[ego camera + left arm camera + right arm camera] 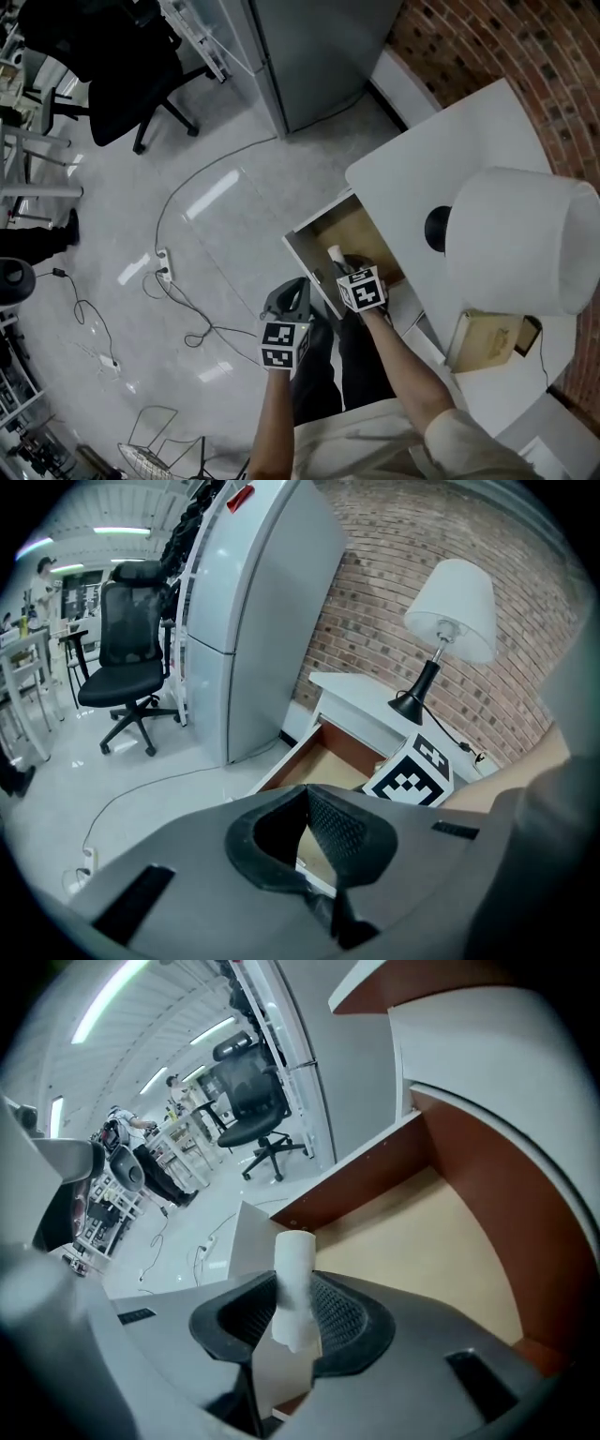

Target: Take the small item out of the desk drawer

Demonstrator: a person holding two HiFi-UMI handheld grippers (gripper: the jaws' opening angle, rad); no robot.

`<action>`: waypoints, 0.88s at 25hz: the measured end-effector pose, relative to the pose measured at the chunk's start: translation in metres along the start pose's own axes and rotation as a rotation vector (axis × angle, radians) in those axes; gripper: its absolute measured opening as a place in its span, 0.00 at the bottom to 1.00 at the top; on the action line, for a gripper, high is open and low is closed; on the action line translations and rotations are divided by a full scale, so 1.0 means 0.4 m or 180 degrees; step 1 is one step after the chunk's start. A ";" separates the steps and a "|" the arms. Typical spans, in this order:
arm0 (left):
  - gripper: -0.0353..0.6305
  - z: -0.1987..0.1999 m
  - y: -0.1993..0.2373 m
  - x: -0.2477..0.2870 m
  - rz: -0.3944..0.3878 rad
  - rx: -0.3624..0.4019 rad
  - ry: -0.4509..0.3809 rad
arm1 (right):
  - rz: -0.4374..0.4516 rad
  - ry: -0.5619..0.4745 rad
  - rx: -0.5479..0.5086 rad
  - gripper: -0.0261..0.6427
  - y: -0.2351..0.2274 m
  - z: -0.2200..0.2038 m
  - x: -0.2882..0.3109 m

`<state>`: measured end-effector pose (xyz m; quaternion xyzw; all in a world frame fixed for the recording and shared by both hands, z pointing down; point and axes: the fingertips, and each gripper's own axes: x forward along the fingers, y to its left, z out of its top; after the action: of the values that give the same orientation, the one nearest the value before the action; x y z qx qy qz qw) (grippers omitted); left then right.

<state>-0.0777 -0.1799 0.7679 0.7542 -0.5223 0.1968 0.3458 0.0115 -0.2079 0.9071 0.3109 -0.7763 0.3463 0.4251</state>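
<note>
Two tools up. White counter point(422, 159) sits against the brick wall, and its drawer point(361, 230) is pulled open toward the person. Right tool point(295, 1283) is over the drawer's front end, jaws part-way closed and clamped on the item point(293, 1246). That's a small white cylinder, upright between the pads, top end poking past the tips. Left tool point(307, 794) hangs just left of the drawer front, jaws together, nothing in them. Step as I read it is extraction: the item is gripped and looks clear of the drawer floor. Next move likely calls for a straight lift past the drawer front with no loosening, then a set-down spot. The counter top is nearest.
</note>
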 end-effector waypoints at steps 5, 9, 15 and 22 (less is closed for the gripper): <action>0.08 0.028 -0.033 -0.063 -0.0012 -0.0003 -0.0035 | -0.0091 -0.0137 -0.0071 0.25 0.023 0.023 -0.101; 0.08 0.021 -0.082 -0.117 -0.0069 -0.0006 -0.0085 | -0.0184 -0.0282 -0.0100 0.25 0.045 0.015 -0.181; 0.08 0.050 -0.107 -0.214 -0.0175 0.0072 -0.0106 | -0.0324 -0.0607 -0.0099 0.25 0.111 0.060 -0.323; 0.08 0.087 -0.137 -0.287 -0.0174 0.0125 -0.0240 | -0.0493 -0.0974 -0.0110 0.25 0.160 0.096 -0.477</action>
<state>-0.0727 -0.1184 0.6513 0.7817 -0.5103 0.1689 0.3162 0.0296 -0.1666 0.7074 0.4115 -0.8115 0.2478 0.3327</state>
